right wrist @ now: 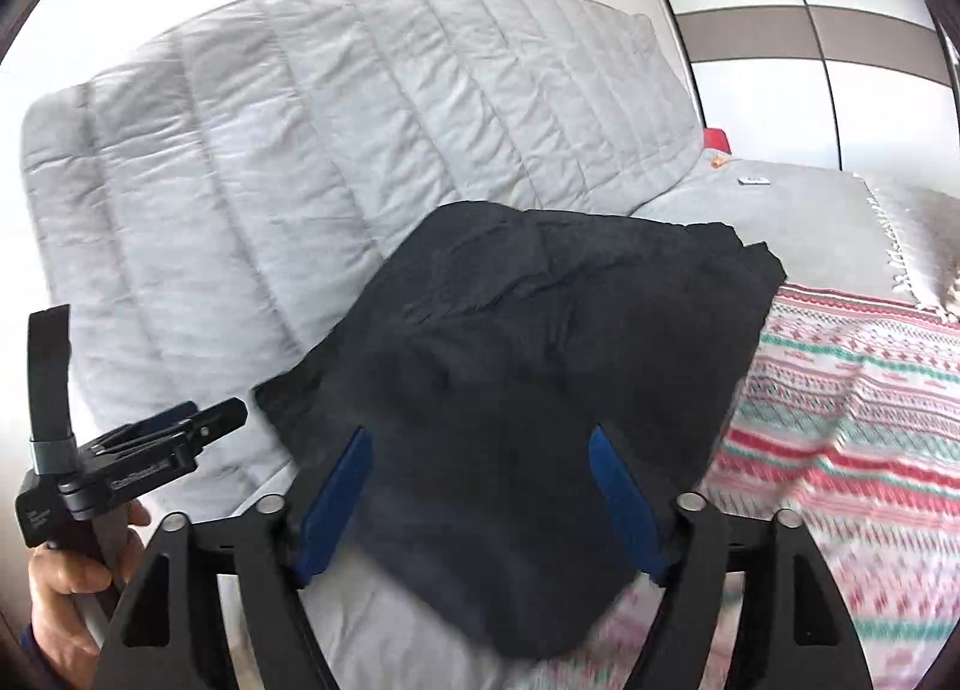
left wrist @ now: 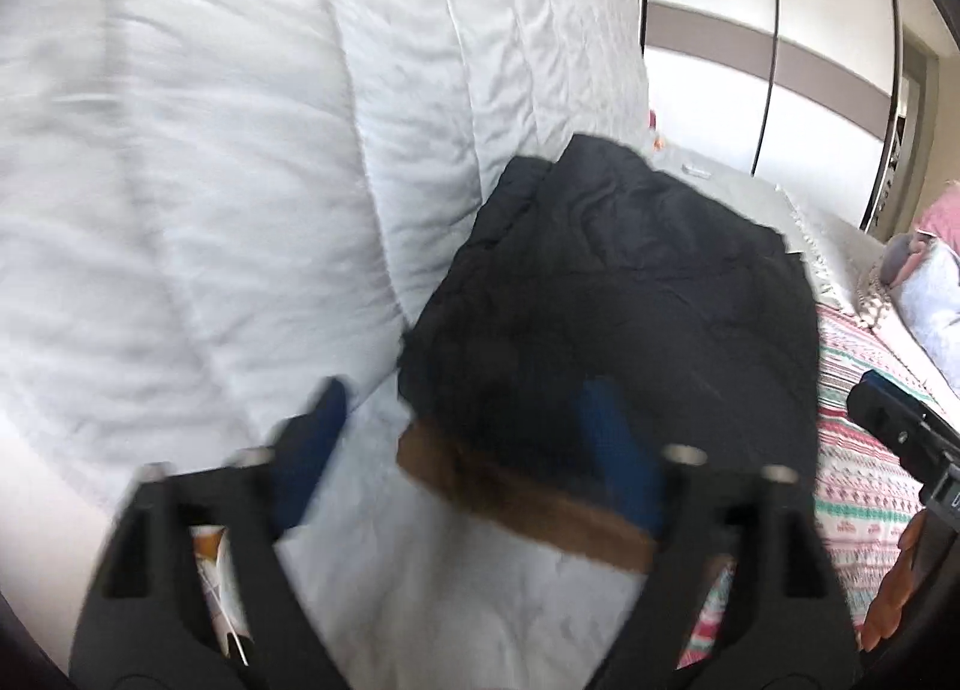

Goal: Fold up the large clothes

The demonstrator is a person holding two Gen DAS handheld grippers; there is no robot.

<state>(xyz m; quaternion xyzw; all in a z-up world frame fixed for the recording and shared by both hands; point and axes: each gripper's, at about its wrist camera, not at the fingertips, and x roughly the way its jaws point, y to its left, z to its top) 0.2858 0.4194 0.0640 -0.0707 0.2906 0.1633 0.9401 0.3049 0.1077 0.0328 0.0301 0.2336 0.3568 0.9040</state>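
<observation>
Dark garment [right wrist: 510, 342] lies folded in a heap on the sofa seat, against the grey quilt [right wrist: 270, 150], one edge over the striped blanket [right wrist: 840, 420]. Left gripper [left wrist: 474, 450] jaws apart, nothing clamped. Right gripper [right wrist: 480, 504] jaws apart above the garment, not gripping it.

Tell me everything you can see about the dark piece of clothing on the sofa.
The dark garment is navy-black, soft and creased, like a matte woven fabric. It lies folded into a rough, bulky bundle on the grey quilted sofa cover, its right side overlapping the patterned red-and-green blanket. A brown band, maybe a lining or label, shows at its near edge in the left wrist view. Both claws stand open over its near edge; neither grips it.
</observation>
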